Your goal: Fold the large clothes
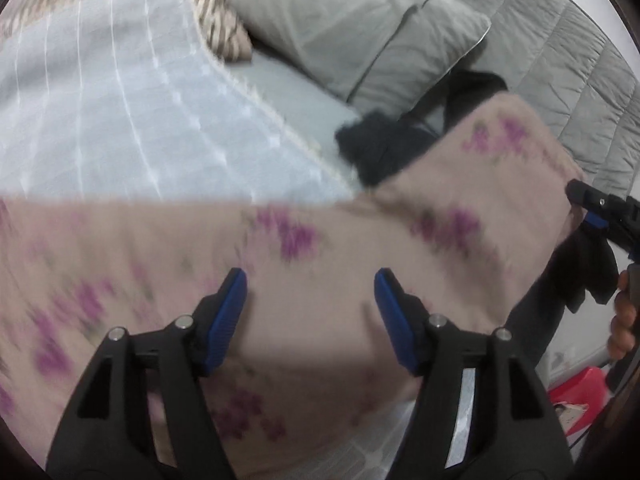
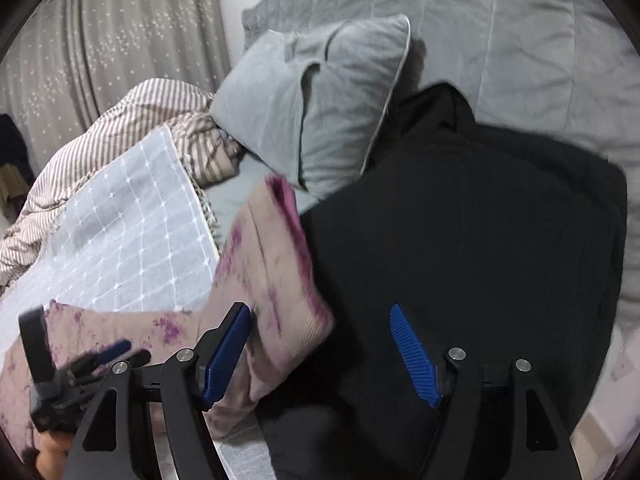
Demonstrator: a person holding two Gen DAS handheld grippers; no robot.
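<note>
the floral garment, pinkish with purple flowers, is spread on the bed directly beneath and ahead of the left tool, whose blue pads are held wide apart with nothing between them. in the right wrist view a folded edge of the same floral garment is seen just left of the right tool, and a black garment is laid directly under and ahead of it. the right tool's jaws are also spread apart, empty. the left tool is visible at the lower left of that view. ahead of both tools, a grey pillow and a light checked blanket are seen; the image is blurred.
</note>
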